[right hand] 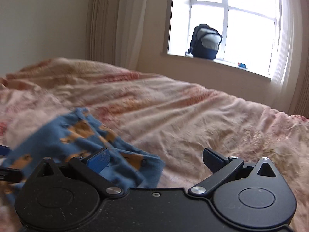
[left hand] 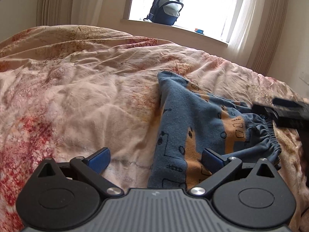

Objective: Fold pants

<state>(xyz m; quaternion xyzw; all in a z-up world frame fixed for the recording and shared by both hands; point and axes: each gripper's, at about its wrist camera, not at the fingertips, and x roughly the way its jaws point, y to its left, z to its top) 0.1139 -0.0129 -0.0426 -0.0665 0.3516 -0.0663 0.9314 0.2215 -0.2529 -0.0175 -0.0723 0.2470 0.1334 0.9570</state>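
A dark blue and grey backpack (left hand: 165, 8) stands on the white windowsill (left hand: 208, 33), with a small blue box (left hand: 199, 31) further along the sill and pale pleated curtains (left hand: 56, 2) at either side. The rumpled pink floral bedspread (left hand: 81, 96) covers the bed. On it lie the blue fleece pants with orange patches (left hand: 195, 127), bunched, elastic waistband to the right.

The left gripper (left hand: 155, 160) hovers low over the pants' near edge, fingers spread wide, holding nothing. The right gripper (right hand: 156, 159) sits just past the waistband side, fingers likewise spread and empty; its view is motion-blurred.
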